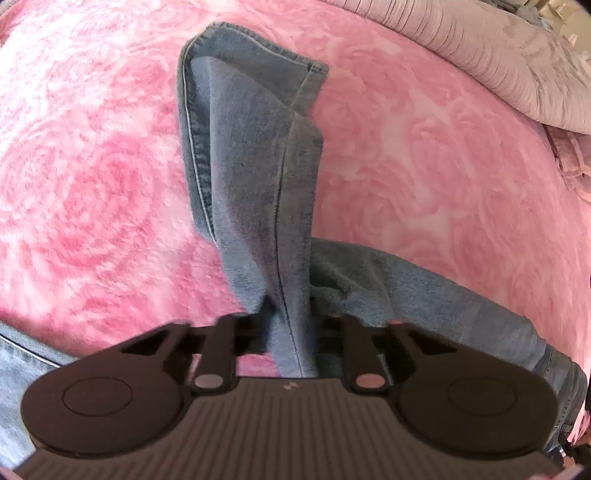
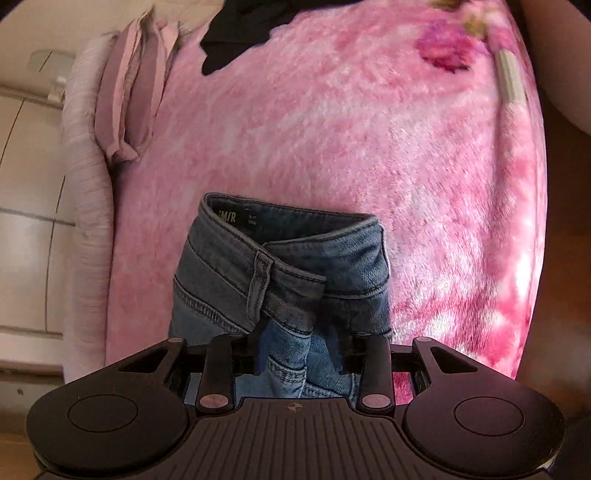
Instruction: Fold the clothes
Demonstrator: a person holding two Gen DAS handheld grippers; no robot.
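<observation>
A pair of blue jeans is held up over a pink fluffy blanket (image 1: pixel 92 166). In the left wrist view my left gripper (image 1: pixel 290 332) is shut on the jeans' leg (image 1: pixel 251 166), whose hem end hangs away from me and trails onto the blanket. More denim runs off to the lower right. In the right wrist view my right gripper (image 2: pixel 295 354) is shut on the jeans' waistband (image 2: pixel 291 269), which shows a belt loop and an inner size label. The fingertips of both grippers are hidden by the cloth.
A mauve quilted pillow (image 1: pixel 498 59) lies at the blanket's far right edge. In the right wrist view a pink pillow (image 2: pixel 129 92) and a black garment (image 2: pixel 243 26) lie at the far end of the blanket (image 2: pixel 332 129). White cupboard doors (image 2: pixel 26 221) stand left.
</observation>
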